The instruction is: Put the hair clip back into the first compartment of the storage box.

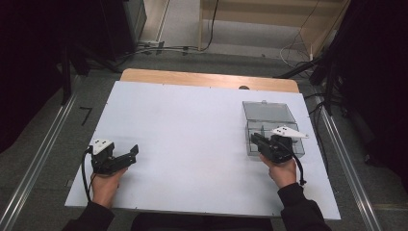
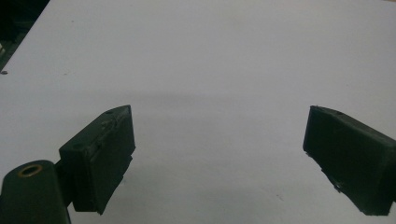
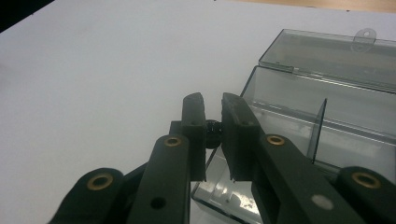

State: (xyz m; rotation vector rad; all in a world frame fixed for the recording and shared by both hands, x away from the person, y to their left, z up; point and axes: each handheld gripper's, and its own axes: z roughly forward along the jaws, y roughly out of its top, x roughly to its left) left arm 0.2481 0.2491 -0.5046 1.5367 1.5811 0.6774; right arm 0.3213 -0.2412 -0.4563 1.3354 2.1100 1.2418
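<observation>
A clear grey plastic box [image 1: 255, 147] stands at the table's right, its hinged lid [image 1: 267, 111] laid open toward the far side. In the right gripper view the box [image 3: 289, 116] has an upright divider [image 3: 318, 128] inside. My right gripper [image 1: 256, 140] hovers at the box's near left corner, and its jaws [image 3: 212, 105] are pinched on a small black ribbed part [image 3: 213, 133]. My left gripper [image 1: 129, 155] rests near the table's front left, wide open [image 2: 219, 126] with nothing between its fingers [image 2: 109, 149].
A white sheet [image 1: 192, 130] covers the table, with a wooden strip [image 1: 207, 78] showing at the far edge. Metal rails [image 1: 38, 159] run along both sides on the floor. Cables [image 1: 317, 103] lie off the right far corner.
</observation>
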